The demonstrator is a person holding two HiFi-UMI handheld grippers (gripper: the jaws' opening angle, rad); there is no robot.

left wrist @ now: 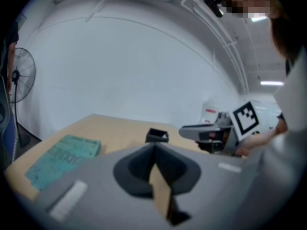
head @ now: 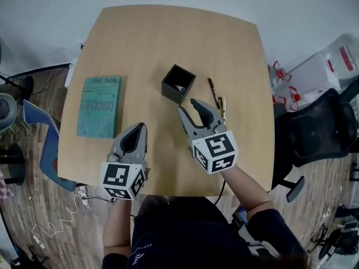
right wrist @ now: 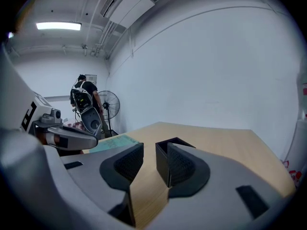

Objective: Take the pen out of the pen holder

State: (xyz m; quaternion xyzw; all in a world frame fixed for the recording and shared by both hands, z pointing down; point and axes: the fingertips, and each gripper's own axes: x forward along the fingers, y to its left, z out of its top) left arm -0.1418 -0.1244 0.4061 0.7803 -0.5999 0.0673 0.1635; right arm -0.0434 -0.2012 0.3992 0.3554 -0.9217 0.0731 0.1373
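A teal book lies on the wooden table's left side.

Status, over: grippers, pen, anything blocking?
Left gripper shut, empty. Right gripper open, empty, near pen holder. Pen inside holder; two loose pens on table beside it. Nothing in the way.

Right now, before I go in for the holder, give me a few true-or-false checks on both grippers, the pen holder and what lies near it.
1. The right gripper has its jaws apart with nothing between them. True.
2. The left gripper is holding a pen. False: its jaws are together and empty.
3. The pen holder stands on the teal book. False: it stands upright on the bare table, to the right of the book.
4. A dark pen lies on the table just right of the pen holder. True.
5. The pen holder has tipped onto its side. False: its opening faces up.
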